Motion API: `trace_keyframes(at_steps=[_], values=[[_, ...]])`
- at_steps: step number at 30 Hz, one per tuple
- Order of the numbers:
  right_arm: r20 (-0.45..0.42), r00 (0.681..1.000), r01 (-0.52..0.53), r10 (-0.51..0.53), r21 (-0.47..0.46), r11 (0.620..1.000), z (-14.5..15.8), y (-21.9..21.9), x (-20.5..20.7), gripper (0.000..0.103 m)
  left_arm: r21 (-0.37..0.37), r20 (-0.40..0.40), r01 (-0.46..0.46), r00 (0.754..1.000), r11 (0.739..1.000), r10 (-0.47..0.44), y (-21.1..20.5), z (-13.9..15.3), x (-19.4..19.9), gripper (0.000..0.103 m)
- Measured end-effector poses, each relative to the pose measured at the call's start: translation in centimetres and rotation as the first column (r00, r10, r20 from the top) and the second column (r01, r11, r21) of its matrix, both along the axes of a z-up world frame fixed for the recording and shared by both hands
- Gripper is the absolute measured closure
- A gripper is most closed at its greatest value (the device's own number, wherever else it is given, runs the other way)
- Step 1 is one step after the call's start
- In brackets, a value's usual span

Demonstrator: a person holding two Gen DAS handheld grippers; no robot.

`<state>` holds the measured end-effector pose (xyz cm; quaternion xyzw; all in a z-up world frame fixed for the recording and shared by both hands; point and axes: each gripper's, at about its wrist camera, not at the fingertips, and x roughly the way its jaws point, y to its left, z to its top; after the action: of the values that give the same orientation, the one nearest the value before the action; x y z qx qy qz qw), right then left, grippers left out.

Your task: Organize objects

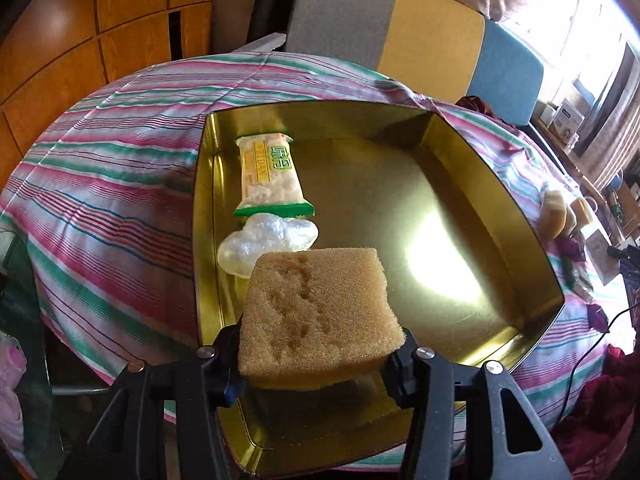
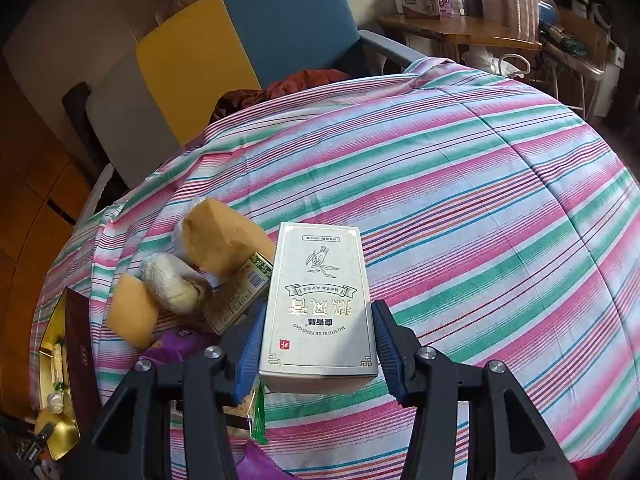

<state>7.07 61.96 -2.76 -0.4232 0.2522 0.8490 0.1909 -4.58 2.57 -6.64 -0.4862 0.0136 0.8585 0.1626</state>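
My left gripper [image 1: 320, 344] is shut on a tan sponge [image 1: 316, 304] and holds it just above the near end of a gold tin tray [image 1: 500, 184]. Along the tray's left side lie a green-edged snack bar packet [image 1: 270, 176] and a clear plastic-wrapped lump [image 1: 264, 242]. My right gripper [image 2: 319, 314] is shut on a silver box [image 2: 318, 280] with printed characters, its blue pads [image 2: 250, 344] pressing both long sides. Left of that box, a pile sits on the cloth: two tan sponges [image 2: 224, 240], a white wrapped roll [image 2: 172, 284] and a green carton [image 2: 240, 296].
A striped cloth [image 2: 480, 200] covers the table. A purple packet [image 2: 176, 346] and a dark maroon lid [image 2: 80, 360] lie beside the gold tray's edge [image 2: 52, 332]. A grey, yellow and blue chair [image 1: 432, 28] stands behind the table. A cluttered wooden side table [image 2: 440, 28] is far right.
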Motion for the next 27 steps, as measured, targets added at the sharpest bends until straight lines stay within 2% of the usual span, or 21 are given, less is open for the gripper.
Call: trace_keyframes(at_steps=[5,10,11,21,24,27], values=[[0.015,1.000,0.005,-0.005,0.001,1.000,-0.2,0.0,0.0,0.051,-0.093,-0.052,-0.009,0.999,0.996,0.004,0.5,-0.1,0.5,0.048],[0.033,0.999,0.011,-0.011,0.009,1.000,-0.4,0.0,-0.1,0.051,-0.128,-0.095,-0.020,0.995,0.992,0.008,0.6,0.3,0.9,0.043],[0.035,0.999,0.012,-0.012,0.018,1.000,-0.3,-0.1,-0.1,0.051,-0.133,-0.113,-0.024,0.994,0.991,0.009,0.5,0.6,1.1,0.040],[0.000,1.000,0.019,-0.019,0.085,0.996,2.3,-2.5,0.7,0.051,-0.114,-0.182,-0.051,0.983,0.992,0.030,-0.8,2.8,1.9,0.037],[-0.040,0.999,-0.014,0.018,0.095,0.995,4.3,-4.8,0.5,0.051,-0.096,-0.187,-0.068,0.981,0.993,0.049,-1.4,3.0,1.9,0.035],[-0.091,0.991,-0.089,0.099,0.104,0.991,6.8,-8.5,-0.5,0.051,-0.072,-0.185,-0.089,0.980,0.993,0.074,-2.2,3.1,1.8,0.035]])
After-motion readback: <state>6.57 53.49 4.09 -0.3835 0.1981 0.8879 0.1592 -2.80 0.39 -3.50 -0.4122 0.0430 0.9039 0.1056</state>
